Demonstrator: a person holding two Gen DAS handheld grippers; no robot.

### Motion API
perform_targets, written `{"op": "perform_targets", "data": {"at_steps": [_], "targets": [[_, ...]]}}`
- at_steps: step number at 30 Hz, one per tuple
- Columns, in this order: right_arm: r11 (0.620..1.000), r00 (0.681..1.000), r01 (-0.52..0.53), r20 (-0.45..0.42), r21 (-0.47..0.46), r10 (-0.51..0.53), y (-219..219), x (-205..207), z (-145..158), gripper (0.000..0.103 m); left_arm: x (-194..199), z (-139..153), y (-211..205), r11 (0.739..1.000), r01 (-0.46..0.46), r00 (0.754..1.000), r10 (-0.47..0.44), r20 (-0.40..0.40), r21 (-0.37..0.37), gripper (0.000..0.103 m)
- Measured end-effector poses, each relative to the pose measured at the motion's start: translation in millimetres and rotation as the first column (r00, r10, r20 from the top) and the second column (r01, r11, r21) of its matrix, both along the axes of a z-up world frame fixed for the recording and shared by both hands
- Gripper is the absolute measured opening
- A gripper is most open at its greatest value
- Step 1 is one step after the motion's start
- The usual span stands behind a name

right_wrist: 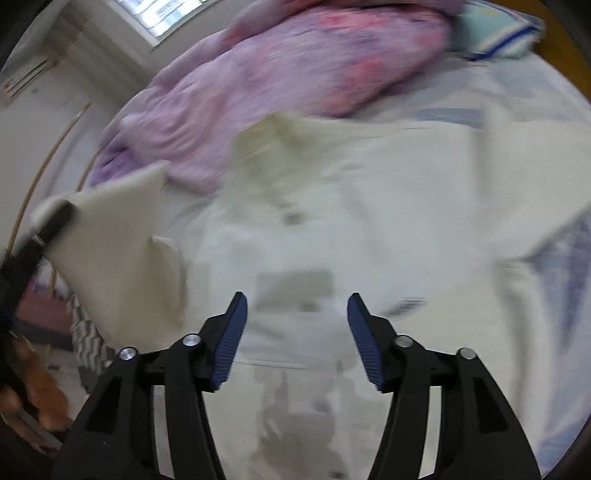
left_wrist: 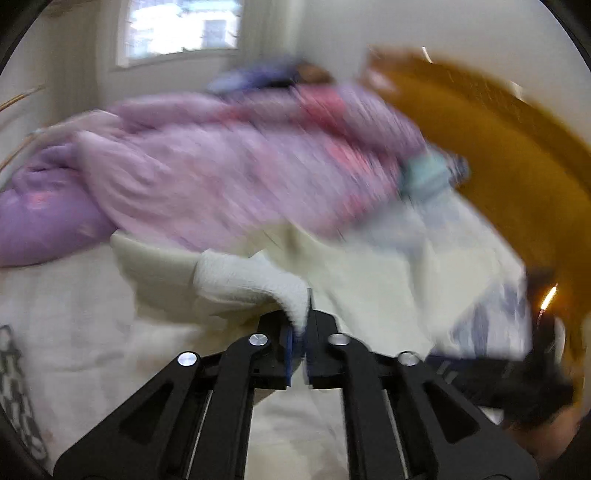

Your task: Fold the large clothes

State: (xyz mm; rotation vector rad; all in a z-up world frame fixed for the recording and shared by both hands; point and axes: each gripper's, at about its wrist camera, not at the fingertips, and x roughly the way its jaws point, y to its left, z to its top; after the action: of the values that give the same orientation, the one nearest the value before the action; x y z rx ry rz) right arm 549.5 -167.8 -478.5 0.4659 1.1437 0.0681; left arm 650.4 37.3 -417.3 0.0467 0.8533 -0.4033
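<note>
A large cream garment with a grey print lies spread on the bed, its collar toward the quilt. In the left wrist view my left gripper is shut on the white ribbed cuff of one sleeve, which lifts off the bed. The right wrist view shows that left gripper at the left edge, with the raised sleeve hanging from it. My right gripper hovers over the garment's front, jaws apart and nothing between the blue pads. Both views are blurred.
A rumpled purple and pink quilt is heaped at the far side of the bed, with a teal pillow beside it. A brown wooden headboard rises at right. A grey zigzag cloth hangs off the bed's left edge. A window is behind.
</note>
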Motion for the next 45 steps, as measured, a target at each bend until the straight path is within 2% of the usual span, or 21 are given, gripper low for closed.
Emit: {"op": "perform_targets", "data": {"at_steps": [2,5,7,9,12,15,18,20,22,24,25,27,30,32,35,37,39,40,41,43,45], "targets": [[0.999,0.997,0.05,-0.062,-0.016,-0.051,-31,-5,-13,0.058,-6,-32,-30,0.996,-0.002,0.997,0.009,-0.076,0.088,0.054],[0.997,0.992,0.071,-0.107,-0.001,-0.071,-54,-7,-30,0.059,-25,-48,-22,0.993,-0.098,0.992,0.103,-0.073,0.072,0.078],[0.998,0.99,0.064,-0.128,0.02,-0.061,-57,-8,-41,0.059,-31,-58,-3,0.983,-0.161,0.978,0.171,-0.117,0.093,0.079],[0.999,0.991,0.035,-0.128,0.031,-0.03,-44,-6,-47,0.059,-36,-74,26,0.954,-0.257,0.948,0.279,-0.153,0.151,0.08],[0.999,0.994,-0.03,-0.106,0.019,0.032,-24,2,-51,0.06,-38,-96,70,0.89,-0.362,0.881,0.424,-0.209,0.278,0.08],[0.996,0.994,-0.089,-0.058,0.008,0.089,3,30,-49,0.06,-33,-121,101,0.823,-0.45,0.792,0.547,-0.272,0.348,0.08],[0.96,0.975,-0.221,-0.01,-0.169,0.223,44,71,-44,0.063,-30,-132,114,0.809,-0.477,0.761,0.576,-0.3,0.344,0.08],[0.931,0.965,-0.259,-0.041,-0.257,0.258,59,103,-56,0.07,-27,-144,119,0.809,-0.467,0.746,0.577,-0.332,0.358,0.08],[0.948,0.969,-0.233,-0.129,-0.215,0.209,52,126,-80,0.07,-26,-159,121,0.805,-0.439,0.737,0.577,-0.353,0.4,0.08],[0.985,0.959,-0.171,-0.231,-0.016,0.162,37,135,-108,0.066,-26,-169,119,0.809,-0.416,0.736,0.568,-0.369,0.415,0.08],[0.988,0.954,-0.127,-0.261,0.092,0.147,29,135,-123,0.048,-26,-172,119,0.813,-0.411,0.735,0.563,-0.376,0.414,0.08],[0.974,0.954,-0.122,-0.248,0.192,0.169,21,132,-131,0.032,-25,-175,118,0.818,-0.396,0.736,0.554,-0.388,0.417,0.08],[0.979,0.971,-0.188,-0.137,0.075,0.197,15,126,-101,0.026,-23,-180,117,0.821,-0.378,0.733,0.548,-0.403,0.427,0.08],[0.98,0.981,-0.19,-0.022,0.057,0.192,2,119,-68,0.025,-23,-184,117,0.819,-0.376,0.724,0.552,-0.414,0.434,0.08],[0.994,0.987,-0.086,0.143,0.065,0.076,-39,102,-28,0.025,-26,-188,119,0.815,-0.391,0.703,0.565,-0.433,0.428,0.081],[0.998,0.978,0.014,0.206,0.057,-0.026,-71,88,-20,0.025,-26,-186,117,0.833,-0.405,0.7,0.548,-0.457,0.378,0.084],[0.994,0.981,0.105,0.162,0.015,-0.106,-96,80,-35,0.025,-28,-184,106,0.842,-0.384,0.717,0.531,-0.452,0.38,0.085],[0.988,0.982,0.156,0.109,0.009,-0.156,-110,77,-53,0.03,-28,-185,101,0.841,-0.367,0.724,0.527,-0.445,0.397,0.085],[0.984,0.983,0.18,0.038,0.012,-0.181,-120,76,-74,0.038,-28,-186,97,0.837,-0.351,0.73,0.525,-0.437,0.42,0.085],[0.977,0.971,0.211,-0.122,0.027,-0.206,-142,73,-113,0.039,-29,-188,91,0.831,-0.341,0.728,0.529,-0.436,0.439,0.085],[0.969,0.97,0.233,-0.096,0.085,-0.225,-158,63,-112,0.038,-29,-185,87,0.829,-0.345,0.724,0.534,-0.438,0.441,0.085]]}}
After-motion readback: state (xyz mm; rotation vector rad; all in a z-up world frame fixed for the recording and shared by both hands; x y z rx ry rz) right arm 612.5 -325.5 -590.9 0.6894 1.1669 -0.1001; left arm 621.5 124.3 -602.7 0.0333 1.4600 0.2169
